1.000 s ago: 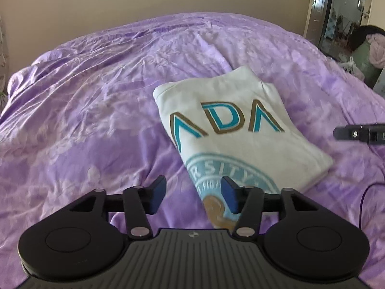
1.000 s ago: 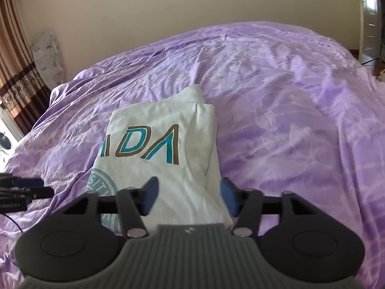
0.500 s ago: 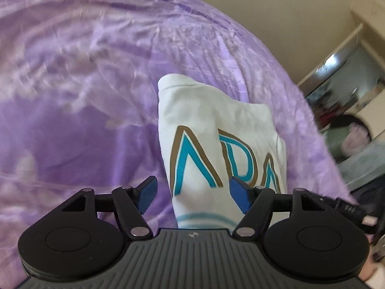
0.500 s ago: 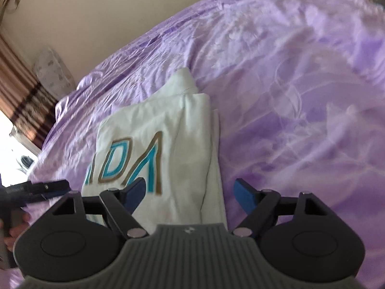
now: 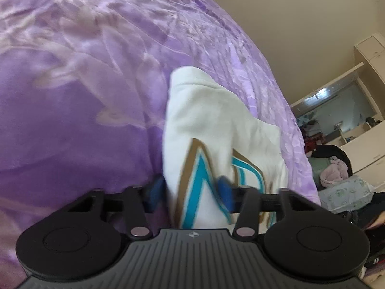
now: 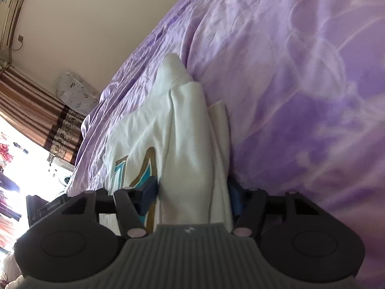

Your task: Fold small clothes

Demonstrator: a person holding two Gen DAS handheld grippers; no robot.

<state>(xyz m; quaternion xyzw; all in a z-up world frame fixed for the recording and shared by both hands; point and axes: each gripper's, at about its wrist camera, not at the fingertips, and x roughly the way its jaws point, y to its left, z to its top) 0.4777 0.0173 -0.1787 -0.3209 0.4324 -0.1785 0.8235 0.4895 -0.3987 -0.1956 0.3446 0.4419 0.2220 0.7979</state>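
Observation:
A folded white garment (image 5: 211, 125) with teal and brown letters lies on the purple bedspread (image 5: 72, 96). My left gripper (image 5: 190, 192) has rolled sideways and its blue pads straddle the garment's left edge, one pad under the cloth and one on top. My right gripper (image 6: 192, 192) straddles the garment's right folded edge (image 6: 187, 132) the same way. Both sets of jaws are partly closed around the cloth; whether they pinch it firmly does not show.
The bedspread (image 6: 300, 96) stretches wide around the garment. A wall, white cabinets and a doorway (image 5: 336, 110) are at the right in the left wrist view. Striped curtains (image 6: 41, 110) and a bright window are at the left in the right wrist view.
Both grippers moved down and forward to the garment's opposite edges and rolled sideways. Their jaws went from open above the cloth to straddling its edges and have narrowed.

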